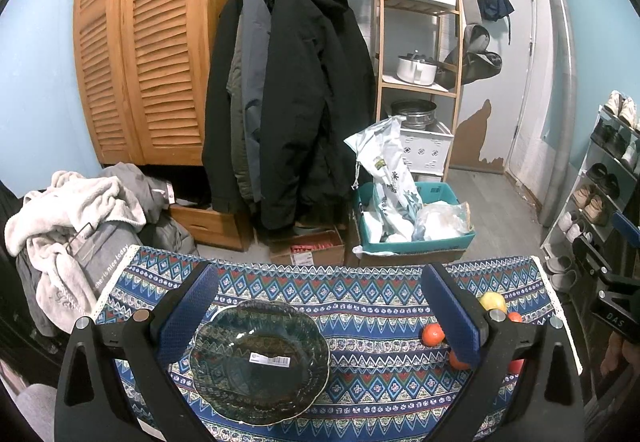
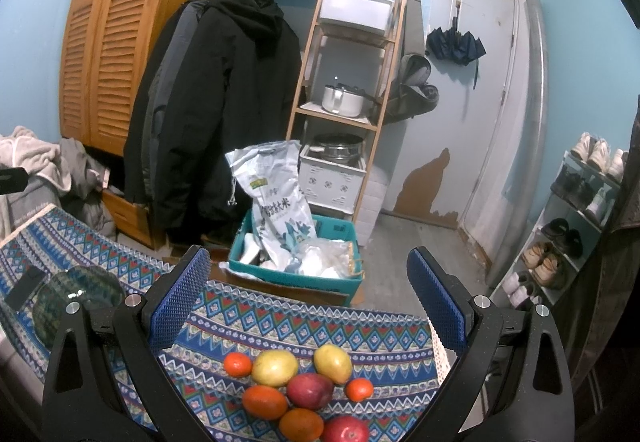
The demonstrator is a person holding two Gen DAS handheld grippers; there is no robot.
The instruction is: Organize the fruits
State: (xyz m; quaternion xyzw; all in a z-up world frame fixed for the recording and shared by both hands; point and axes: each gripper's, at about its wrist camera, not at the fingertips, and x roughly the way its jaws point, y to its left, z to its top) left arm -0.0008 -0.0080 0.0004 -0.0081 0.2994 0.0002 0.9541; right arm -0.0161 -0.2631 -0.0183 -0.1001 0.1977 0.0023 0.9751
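A dark green glass bowl (image 1: 259,362) with a barcode sticker rests on the patterned tablecloth (image 1: 360,306), under my open left gripper (image 1: 318,306). The same bowl (image 2: 76,298) shows at the left edge of the right wrist view. Several fruits lie clustered at the table's right end: two yellow mangoes (image 2: 275,367), a dark red fruit (image 2: 310,390), small oranges (image 2: 237,364) and a red apple (image 2: 346,430). My right gripper (image 2: 308,306) hovers open above and behind that cluster. In the left wrist view an orange (image 1: 433,334) and a yellow fruit (image 1: 492,301) peek past the right finger.
Beyond the table's far edge stand a teal box (image 2: 340,282) with a rice bag, hanging dark coats (image 1: 288,102), a wooden shelf with pots (image 1: 416,70) and a louvred wardrobe. A pile of clothes (image 1: 68,218) lies left; a shoe rack (image 2: 568,226) stands right.
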